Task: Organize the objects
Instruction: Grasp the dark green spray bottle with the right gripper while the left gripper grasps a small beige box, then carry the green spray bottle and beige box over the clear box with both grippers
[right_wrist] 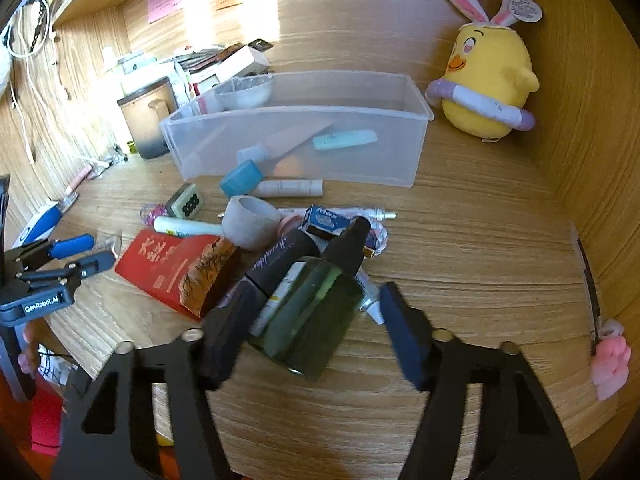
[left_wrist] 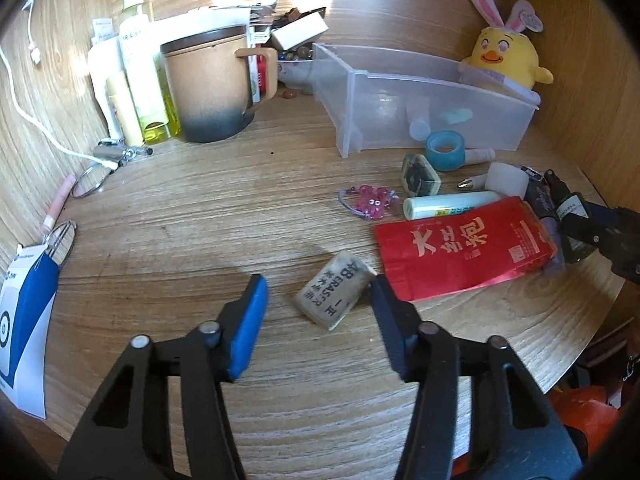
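Eraser between left hand-held gripper fingers.

Cluttered wooden desk

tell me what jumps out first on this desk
The yellow chick plush with bunny ears stands against the back wall, right of the clear plastic bin. In front of the bin, the red packet lies flat amid small clutter. A worn eraser sits between the left gripper jaws.
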Demonstrator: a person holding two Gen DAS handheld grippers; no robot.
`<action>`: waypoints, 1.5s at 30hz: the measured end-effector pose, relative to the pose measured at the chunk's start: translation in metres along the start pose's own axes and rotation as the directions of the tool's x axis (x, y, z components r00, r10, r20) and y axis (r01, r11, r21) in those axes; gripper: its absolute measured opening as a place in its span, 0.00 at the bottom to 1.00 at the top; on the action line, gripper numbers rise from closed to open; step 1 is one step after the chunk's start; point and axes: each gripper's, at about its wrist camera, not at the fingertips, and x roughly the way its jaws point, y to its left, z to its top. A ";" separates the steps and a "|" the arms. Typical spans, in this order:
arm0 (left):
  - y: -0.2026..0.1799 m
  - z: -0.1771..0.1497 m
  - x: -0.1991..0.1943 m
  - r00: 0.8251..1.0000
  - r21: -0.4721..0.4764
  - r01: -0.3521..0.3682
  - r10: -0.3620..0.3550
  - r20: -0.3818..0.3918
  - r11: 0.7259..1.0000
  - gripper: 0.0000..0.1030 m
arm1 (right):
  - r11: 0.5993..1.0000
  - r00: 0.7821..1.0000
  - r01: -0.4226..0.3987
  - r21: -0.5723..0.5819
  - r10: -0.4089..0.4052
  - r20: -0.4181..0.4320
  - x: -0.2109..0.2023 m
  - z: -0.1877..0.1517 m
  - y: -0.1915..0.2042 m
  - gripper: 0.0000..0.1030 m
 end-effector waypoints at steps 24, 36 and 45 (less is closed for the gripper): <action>-0.017 0.043 -0.023 0.992 -0.006 0.033 -0.032 0.123 0.999 0.24 | 0.998 0.995 -0.012 0.070 0.006 0.097 -0.022 0.013 -0.037 0.37; -0.024 0.082 -0.034 0.974 -0.024 0.062 -0.056 0.221 0.998 0.24 | 0.997 0.979 -0.046 0.061 0.033 0.199 -0.023 0.055 -0.041 0.37; -0.033 0.118 -0.030 0.961 -0.023 0.080 -0.071 0.268 0.997 0.24 | 0.997 0.964 -0.069 0.032 0.059 0.259 -0.023 0.094 -0.042 0.37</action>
